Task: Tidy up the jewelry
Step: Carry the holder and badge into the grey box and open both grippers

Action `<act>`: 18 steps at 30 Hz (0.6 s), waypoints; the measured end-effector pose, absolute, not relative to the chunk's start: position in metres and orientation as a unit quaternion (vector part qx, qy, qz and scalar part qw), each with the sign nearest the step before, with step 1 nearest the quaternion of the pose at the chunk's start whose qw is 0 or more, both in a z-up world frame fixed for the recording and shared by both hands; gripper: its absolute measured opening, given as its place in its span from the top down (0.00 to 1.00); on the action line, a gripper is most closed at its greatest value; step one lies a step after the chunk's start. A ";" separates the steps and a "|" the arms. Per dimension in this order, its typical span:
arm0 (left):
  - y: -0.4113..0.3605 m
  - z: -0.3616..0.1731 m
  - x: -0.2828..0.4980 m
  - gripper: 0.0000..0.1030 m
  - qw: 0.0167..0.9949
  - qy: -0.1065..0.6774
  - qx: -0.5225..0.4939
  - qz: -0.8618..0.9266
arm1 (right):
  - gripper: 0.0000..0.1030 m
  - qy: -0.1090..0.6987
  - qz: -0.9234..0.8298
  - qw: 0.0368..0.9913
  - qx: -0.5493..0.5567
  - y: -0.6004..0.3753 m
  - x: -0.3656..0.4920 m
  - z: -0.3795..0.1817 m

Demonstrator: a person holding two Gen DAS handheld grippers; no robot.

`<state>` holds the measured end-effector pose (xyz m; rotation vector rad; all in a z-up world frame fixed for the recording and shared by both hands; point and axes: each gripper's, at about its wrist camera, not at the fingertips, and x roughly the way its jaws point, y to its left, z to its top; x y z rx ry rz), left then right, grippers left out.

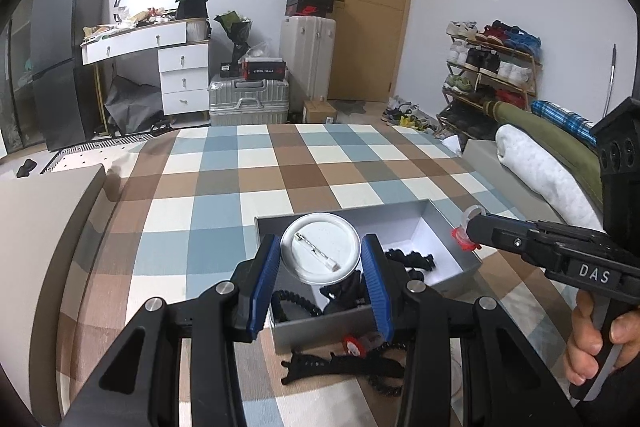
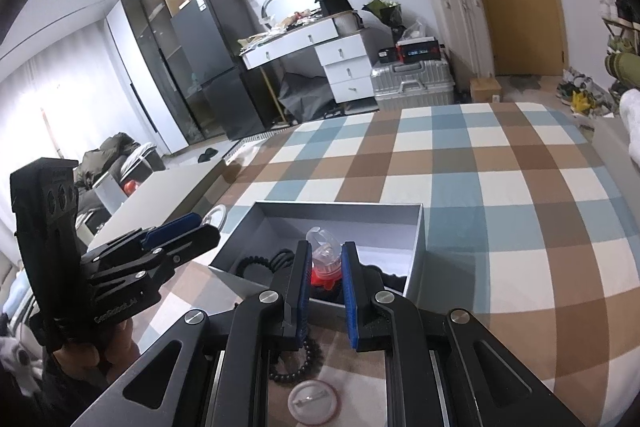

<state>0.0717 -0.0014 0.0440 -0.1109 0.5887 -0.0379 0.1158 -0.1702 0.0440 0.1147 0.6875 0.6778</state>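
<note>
My left gripper (image 1: pixel 322 259) is shut on a round white pin badge (image 1: pixel 320 247), its pin side up, held above the near part of an open grey box (image 1: pixel 436 217). Black beaded strings (image 1: pixel 412 261) lie in the box. My right gripper (image 2: pixel 326 267) is shut on a small clear and red plastic piece (image 2: pixel 325 259) over the box's (image 2: pixel 416 247) near wall. From the left wrist it shows at the box's right corner (image 1: pixel 470 229). The left gripper (image 2: pixel 204 227) appears left of the box. A black hair clip (image 1: pixel 320 367), a bead bracelet (image 2: pixel 308 359) and a second badge (image 2: pixel 314 405) lie on the cloth.
The box rests on a blue, brown and white checked cloth (image 1: pixel 248 187). A grey ledge (image 1: pixel 48 227) borders it on the left; rolled bedding (image 1: pixel 536 167) lies at the right. Suitcases (image 1: pixel 248 99), a dresser (image 1: pixel 184 75) and a shoe rack (image 1: pixel 492 67) stand far behind.
</note>
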 end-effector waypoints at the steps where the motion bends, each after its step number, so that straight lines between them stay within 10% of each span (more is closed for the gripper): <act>1: -0.002 0.044 0.074 0.65 0.955 0.291 -0.053 -0.017 | 0.86 0.331 0.324 0.885 0.055 -0.170 0.117 0.044; 18: -0.007 0.028 0.097 0.65 0.945 0.324 -0.054 -0.002 | 0.86 0.354 0.318 0.877 0.067 -0.162 0.138 0.030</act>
